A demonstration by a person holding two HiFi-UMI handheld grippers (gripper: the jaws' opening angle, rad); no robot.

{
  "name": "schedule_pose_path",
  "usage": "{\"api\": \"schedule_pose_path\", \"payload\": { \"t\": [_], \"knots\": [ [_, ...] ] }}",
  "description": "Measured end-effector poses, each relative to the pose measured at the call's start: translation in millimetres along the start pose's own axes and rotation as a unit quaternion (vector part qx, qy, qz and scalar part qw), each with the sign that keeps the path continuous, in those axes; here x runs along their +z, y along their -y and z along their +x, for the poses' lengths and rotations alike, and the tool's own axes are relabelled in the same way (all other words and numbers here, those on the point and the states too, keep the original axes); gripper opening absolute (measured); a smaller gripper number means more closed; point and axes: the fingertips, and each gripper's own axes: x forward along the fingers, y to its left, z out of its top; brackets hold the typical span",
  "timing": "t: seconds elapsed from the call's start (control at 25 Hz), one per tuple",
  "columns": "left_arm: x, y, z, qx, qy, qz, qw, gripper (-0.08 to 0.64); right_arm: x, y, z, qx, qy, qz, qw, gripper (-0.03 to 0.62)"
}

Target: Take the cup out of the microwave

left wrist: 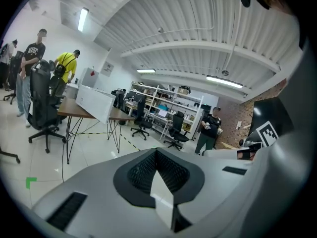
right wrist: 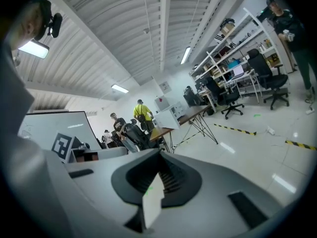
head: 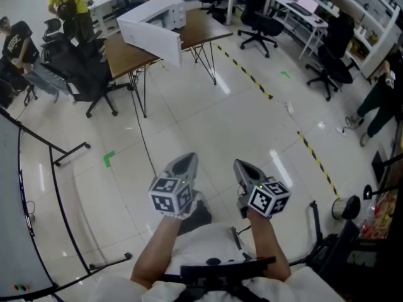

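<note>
The left tongs [head: 185, 160] and the right tongs [head: 243, 166] are both clenched with nothing between them, side by side above the floor [head: 252, 124], well apart from the bench [head: 126, 56]. The white microwave [head: 160, 14] sits on the bench, apparently with its door [head: 150, 39] open towards the near edge. The cup cannot be made out from here.

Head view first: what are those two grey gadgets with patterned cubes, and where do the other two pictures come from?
No robot here: a person holds the left gripper and the right gripper, each a two-jaw tool with a marker cube. The head view looks down from a camera on the person's head. The other two come from cameras riding on each gripper, looking along its jaws. Both are shut and hold nothing. Across the floor, a white microwave stands on a brown table; no cup shows.
</note>
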Motion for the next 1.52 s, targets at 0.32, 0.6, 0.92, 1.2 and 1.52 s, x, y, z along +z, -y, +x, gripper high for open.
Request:
{"api": "schedule_pose_path", "payload": {
  "t": [0.32,0.6,0.92,1.2,1.52],
  "knots": [
    [40,-38,56,0.010,0.001,-0.001,0.9999,-0.006,43,21,69,0.020,-0.001,-0.003,1.000,-0.003],
    [71,-63,91,0.022,0.006,0.006,0.9997,-0.006,76,38,112,0.026,-0.003,-0.020,0.999,-0.003],
    [93,-75,121,0.029,0.007,0.012,0.9995,-0.006,97,58,140,0.031,0.002,-0.006,0.999,-0.003],
    [106,-107,159,0.053,0.001,0.012,0.9985,-0.006,114,89,187,0.044,-0.002,0.010,0.999,-0.003],
    [159,-154,214,0.094,0.021,0.008,0.9953,-0.005,176,110,274,0.082,-0.017,-0.015,0.996,-0.003]
  ]
}}
